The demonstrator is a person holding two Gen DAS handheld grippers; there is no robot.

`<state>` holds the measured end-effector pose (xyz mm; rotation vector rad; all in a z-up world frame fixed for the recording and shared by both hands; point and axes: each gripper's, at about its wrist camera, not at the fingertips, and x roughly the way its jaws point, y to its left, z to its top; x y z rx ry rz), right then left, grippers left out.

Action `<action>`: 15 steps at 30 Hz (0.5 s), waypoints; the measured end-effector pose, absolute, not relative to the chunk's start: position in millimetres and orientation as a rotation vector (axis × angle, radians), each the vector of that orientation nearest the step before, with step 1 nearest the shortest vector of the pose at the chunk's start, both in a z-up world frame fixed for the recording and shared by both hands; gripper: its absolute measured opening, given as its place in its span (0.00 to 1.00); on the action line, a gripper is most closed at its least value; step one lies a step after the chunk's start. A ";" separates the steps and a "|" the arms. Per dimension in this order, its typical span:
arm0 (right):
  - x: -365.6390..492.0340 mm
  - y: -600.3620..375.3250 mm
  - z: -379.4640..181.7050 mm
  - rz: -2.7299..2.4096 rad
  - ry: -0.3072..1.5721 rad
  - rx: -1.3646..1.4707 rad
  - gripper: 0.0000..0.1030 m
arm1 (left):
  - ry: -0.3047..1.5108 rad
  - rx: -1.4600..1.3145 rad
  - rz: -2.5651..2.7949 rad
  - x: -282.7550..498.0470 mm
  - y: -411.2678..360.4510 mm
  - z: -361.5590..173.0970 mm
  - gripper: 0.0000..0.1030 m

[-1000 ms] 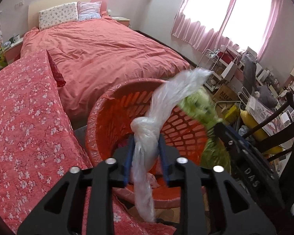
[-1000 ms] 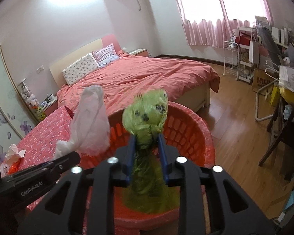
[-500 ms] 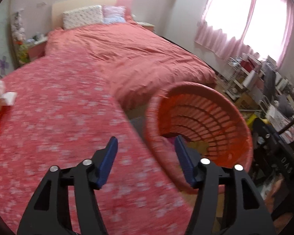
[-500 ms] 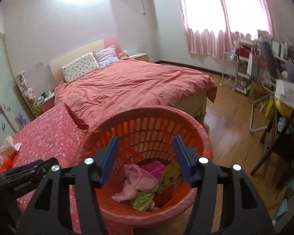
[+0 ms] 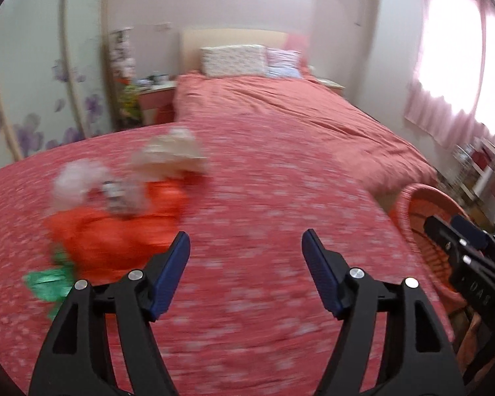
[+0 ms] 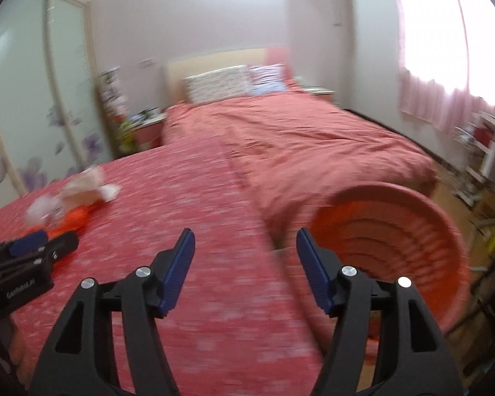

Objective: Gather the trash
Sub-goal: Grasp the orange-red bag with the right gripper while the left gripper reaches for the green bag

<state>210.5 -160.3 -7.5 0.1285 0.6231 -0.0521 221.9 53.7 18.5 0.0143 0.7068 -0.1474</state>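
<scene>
A blurred heap of trash lies on the red floral cloth [image 5: 264, 198] to the left: an orange bag [image 5: 115, 237], clear plastic [image 5: 79, 181], beige paper [image 5: 171, 155] and a green wrapper [image 5: 46, 283]. In the right wrist view the same heap [image 6: 79, 191] is far left. My left gripper [image 5: 246, 237] hovers over the cloth just right of the heap, its jaws opening with nothing between them. My right gripper [image 6: 246, 234] is open and empty, left of the orange basket [image 6: 379, 186]. The basket's rim [image 5: 422, 204] shows at the right edge.
A bed [image 5: 280, 109] with a red cover and pillows lies beyond the cloth-covered surface. A nightstand [image 5: 155, 95] and a flowered wardrobe door [image 6: 23, 99] stand at the left. Pink curtains and cluttered shelves [image 6: 485, 145] fill the right side.
Both grippers let go of their bags, the clear one and the green one, which dropped into the basket. Both then swung left, away from the basket, over the cloth toward the heap.
</scene>
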 end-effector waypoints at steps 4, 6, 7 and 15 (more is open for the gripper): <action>230.6 -91.9 -8.6 0.085 0.652 0.082 0.57 | 0.694 -0.026 -0.045 216.9 108.4 20.5 0.68; 242.3 -57.2 -11.3 0.152 0.677 0.069 0.51 | 0.693 -0.053 0.007 214.5 138.1 20.6 0.68; 247.3 -44.0 -12.0 0.176 0.687 0.064 0.48 | 0.693 -0.064 0.029 212.5 150.1 20.2 0.68; 287.0 35.0 -19.7 0.256 0.746 0.058 0.42 | 0.712 -0.139 0.153 207.0 223.4 13.7 0.68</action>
